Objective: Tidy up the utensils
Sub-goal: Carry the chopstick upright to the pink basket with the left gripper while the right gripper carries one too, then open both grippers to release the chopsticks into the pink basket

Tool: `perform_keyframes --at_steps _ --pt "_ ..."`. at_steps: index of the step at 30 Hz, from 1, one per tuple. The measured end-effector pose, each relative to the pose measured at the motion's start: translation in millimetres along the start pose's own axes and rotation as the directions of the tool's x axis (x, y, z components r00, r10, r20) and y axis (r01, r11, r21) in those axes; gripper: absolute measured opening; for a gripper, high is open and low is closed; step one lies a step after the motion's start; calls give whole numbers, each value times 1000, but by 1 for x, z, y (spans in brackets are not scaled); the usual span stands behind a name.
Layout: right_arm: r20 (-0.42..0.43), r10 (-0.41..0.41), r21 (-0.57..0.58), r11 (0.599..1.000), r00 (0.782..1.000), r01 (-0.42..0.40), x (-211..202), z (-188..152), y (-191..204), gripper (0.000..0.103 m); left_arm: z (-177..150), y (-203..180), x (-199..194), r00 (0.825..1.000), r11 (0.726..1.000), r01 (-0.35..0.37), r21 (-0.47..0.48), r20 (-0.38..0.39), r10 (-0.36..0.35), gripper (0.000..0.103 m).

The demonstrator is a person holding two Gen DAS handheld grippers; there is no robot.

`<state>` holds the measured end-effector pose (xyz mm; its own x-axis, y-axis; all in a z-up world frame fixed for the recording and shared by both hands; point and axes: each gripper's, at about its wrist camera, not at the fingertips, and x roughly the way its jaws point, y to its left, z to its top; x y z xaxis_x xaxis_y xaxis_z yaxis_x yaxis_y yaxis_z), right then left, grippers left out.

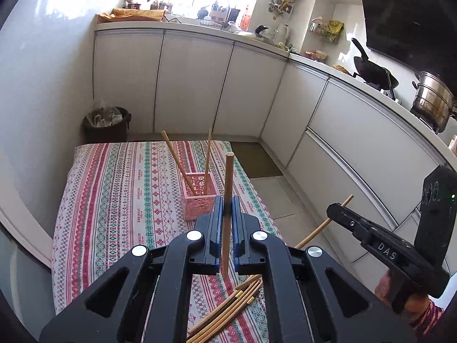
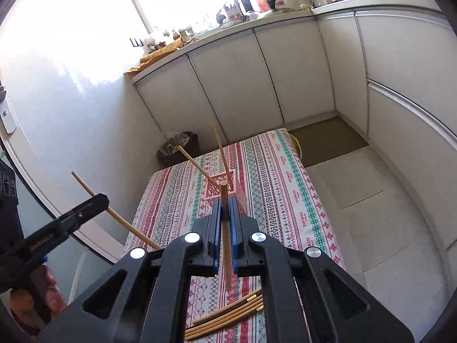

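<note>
Bamboo chopstick (image 1: 227,217) clamped upright in each closed gripper (image 1: 227,204): lower yours tip-first into the pink holder (image 1: 198,197), one at a time.

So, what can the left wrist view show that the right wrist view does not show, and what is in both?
Only the left wrist view shows the stove side: a black wok and a steel pot.

Only the right wrist view shows a door fitting at the left edge.

Both show the pink holder with two chopsticks on the striped cloth, the loose chopstick pile, the bin, and the left gripper and right gripper, each shut on one chopstick.
</note>
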<state>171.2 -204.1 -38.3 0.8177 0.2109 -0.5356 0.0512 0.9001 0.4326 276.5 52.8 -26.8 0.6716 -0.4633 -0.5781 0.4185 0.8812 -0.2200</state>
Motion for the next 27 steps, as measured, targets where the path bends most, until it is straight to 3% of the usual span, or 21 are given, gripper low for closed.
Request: perform_keyframes --at_steps 8,17,23,25,27 --pt "17 -12 29 1000 1000 12 12 29 -13 6 18 -3 35 999 999 -44 -17 -6 44 5" --pt "75 -19 57 998 997 15 39 70 -33 6 86 4 65 981 989 -134 -54 136 140 5" --pt "93 -17 76 997 995 10 60 82 -45 6 99 16 110 974 984 -157 -80 150 167 6" --pt "99 -12 83 997 995 4 66 85 -46 6 93 20 128 975 981 -177 -73 123 185 11" --pt "110 -9 90 996 994 -1 70 90 -46 6 82 24 135 977 981 -180 -73 101 187 28"
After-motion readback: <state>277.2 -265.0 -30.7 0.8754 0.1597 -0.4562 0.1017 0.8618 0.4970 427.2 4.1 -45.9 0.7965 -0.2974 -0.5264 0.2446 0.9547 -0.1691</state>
